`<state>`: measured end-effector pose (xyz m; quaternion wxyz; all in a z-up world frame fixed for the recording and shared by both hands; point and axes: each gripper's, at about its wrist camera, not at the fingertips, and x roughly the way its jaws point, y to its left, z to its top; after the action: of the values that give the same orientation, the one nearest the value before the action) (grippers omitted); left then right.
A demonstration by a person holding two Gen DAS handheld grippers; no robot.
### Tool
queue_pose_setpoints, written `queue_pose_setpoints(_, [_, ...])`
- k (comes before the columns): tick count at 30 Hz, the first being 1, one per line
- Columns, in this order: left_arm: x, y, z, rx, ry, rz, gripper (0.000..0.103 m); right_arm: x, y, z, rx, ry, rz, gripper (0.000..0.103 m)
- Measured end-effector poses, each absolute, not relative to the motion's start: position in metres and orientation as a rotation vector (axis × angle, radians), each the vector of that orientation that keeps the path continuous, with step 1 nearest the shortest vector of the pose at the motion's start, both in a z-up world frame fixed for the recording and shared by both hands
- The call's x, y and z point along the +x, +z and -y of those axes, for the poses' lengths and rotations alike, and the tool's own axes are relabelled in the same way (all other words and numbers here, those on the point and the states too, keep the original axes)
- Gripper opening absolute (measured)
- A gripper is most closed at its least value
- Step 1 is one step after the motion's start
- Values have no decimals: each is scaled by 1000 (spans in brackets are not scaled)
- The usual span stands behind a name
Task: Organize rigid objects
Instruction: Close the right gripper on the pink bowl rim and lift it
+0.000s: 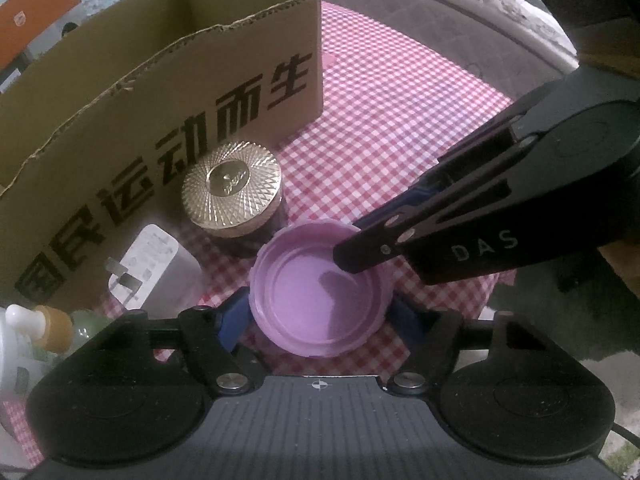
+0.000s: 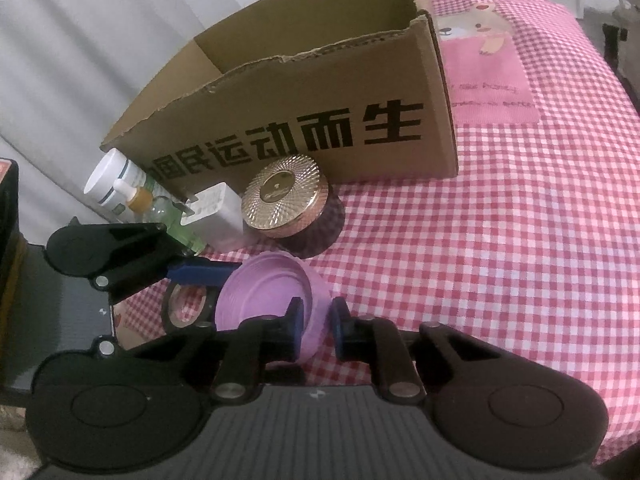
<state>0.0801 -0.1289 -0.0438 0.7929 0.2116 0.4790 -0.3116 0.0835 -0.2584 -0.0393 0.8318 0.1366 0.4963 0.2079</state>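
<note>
I find the purple lid (image 2: 266, 304) lying open side up on the checked counter (image 2: 500, 260), in front of the cardboard box (image 2: 320, 120), beside the gold-capped jar (image 2: 286, 200). My right gripper (image 2: 316, 330) has its fingers pinching the lid's near rim wall, one inside, one outside. My left gripper (image 1: 320, 320) straddles the lid, fingers spread either side, whether touching I cannot tell; the right holds it, and the box lies beyond the lid.

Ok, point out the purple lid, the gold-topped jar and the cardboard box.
purple lid (image 1: 316, 304): left wrist view, inner floor.
gold-topped jar (image 1: 231, 188): left wrist view, patterned gold top.
cardboard box (image 2: 320, 152): right wrist view, printed front wall.
</note>
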Motion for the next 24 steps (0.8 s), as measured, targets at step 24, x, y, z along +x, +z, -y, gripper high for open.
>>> queue_pose_setpoints(24, [64,71,84,368,-608,-722,73,72,98,226,142,521,-805,16])
